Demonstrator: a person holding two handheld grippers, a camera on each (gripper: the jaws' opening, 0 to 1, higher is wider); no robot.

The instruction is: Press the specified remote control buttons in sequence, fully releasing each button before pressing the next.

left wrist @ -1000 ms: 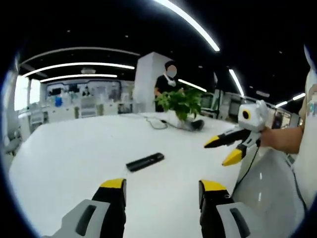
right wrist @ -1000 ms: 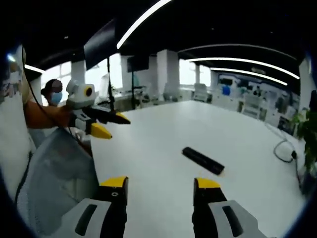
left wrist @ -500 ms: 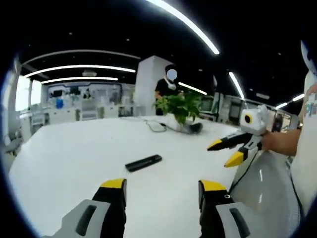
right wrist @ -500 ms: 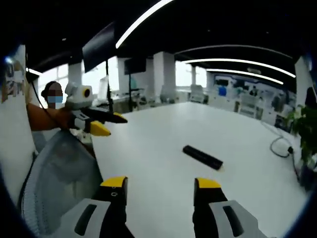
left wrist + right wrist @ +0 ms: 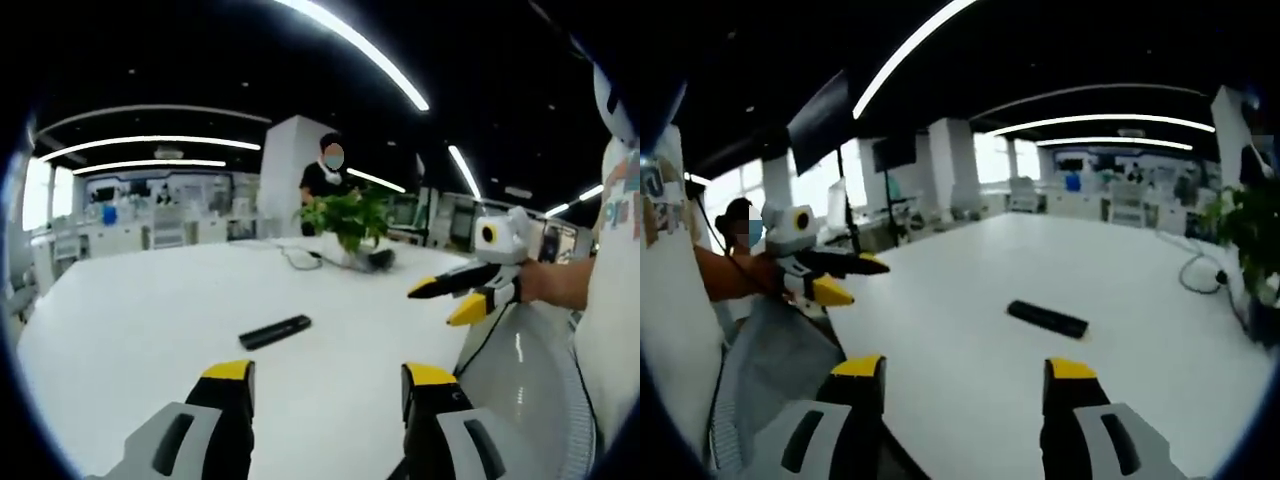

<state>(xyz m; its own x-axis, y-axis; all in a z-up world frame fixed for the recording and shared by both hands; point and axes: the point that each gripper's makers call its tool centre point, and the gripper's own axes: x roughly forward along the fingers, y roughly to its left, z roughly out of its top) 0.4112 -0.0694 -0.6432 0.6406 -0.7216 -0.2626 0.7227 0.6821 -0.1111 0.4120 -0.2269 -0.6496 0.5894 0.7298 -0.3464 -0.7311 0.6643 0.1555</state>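
Note:
A black remote control (image 5: 275, 331) lies flat on the white table (image 5: 130, 310), ahead of my left gripper (image 5: 327, 377), which is open and held above the table's near edge with nothing between its fingers. The right gripper (image 5: 449, 300) comes in from the right, open, in the air beside the table. In the right gripper view the remote control (image 5: 1047, 319) lies ahead and slightly right of centre on the table (image 5: 940, 300). My right gripper (image 5: 964, 372) is open and empty. The left gripper (image 5: 858, 278) shows at the left, open, held by a person's hand.
A potted green plant (image 5: 347, 216) and a dark cable (image 5: 298, 259) sit at the table's far side; the plant (image 5: 1250, 225) is also at the right edge. A grey chair back (image 5: 520, 370) stands by the near edge. A person (image 5: 325, 170) stands beyond the table.
Both views have shifted a little with the hands. The remote stays where it was on the table. Both grippers remain open and off the table.

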